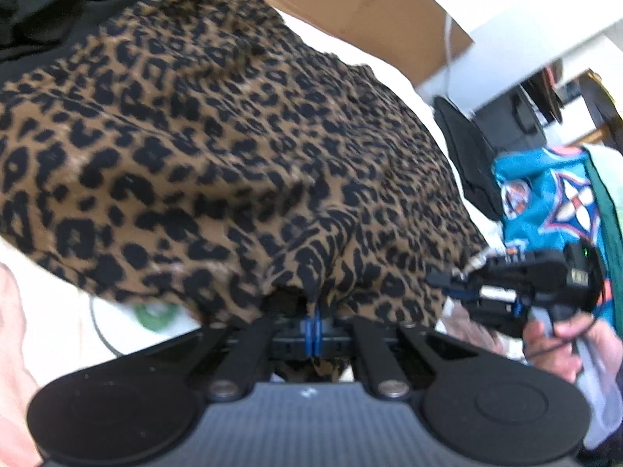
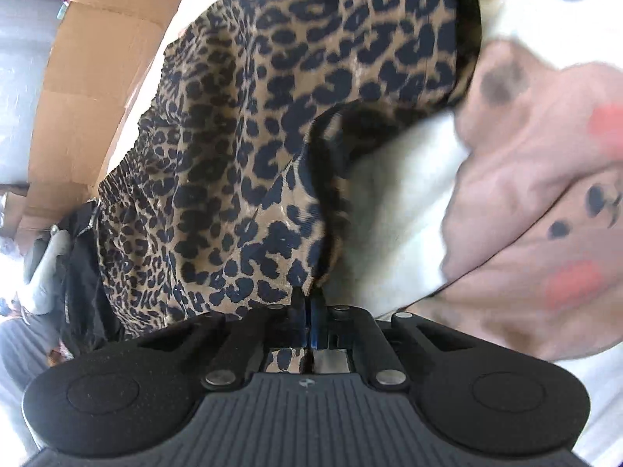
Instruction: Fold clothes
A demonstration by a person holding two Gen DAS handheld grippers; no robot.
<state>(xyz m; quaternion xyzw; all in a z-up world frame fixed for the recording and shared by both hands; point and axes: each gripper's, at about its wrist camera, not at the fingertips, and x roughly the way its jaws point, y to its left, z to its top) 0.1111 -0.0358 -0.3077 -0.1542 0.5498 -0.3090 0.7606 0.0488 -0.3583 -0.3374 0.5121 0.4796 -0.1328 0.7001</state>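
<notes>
A leopard-print garment point(image 1: 233, 136) with an elastic waistband fills the left wrist view, stretched out over a white surface point(image 1: 342, 43). My left gripper point(image 1: 313, 311) is shut on its near edge, with cloth bunched between the blue pads. At the right of that view, a hand holds my right gripper point(image 1: 440, 282) at the garment's right edge. The right wrist view shows the same garment point(image 2: 253, 136) hanging in folds. There my right gripper point(image 2: 311, 305) is shut on its hem, and the print shows between the fingers.
A cardboard box point(image 1: 350, 0) stands behind the garment. Black clothing point(image 1: 43, 4) lies at the far left, and a teal patterned garment point(image 1: 545, 194) and a dark bag point(image 1: 463, 140) at the right. A person's hand point(image 2: 545, 194) is close on the right.
</notes>
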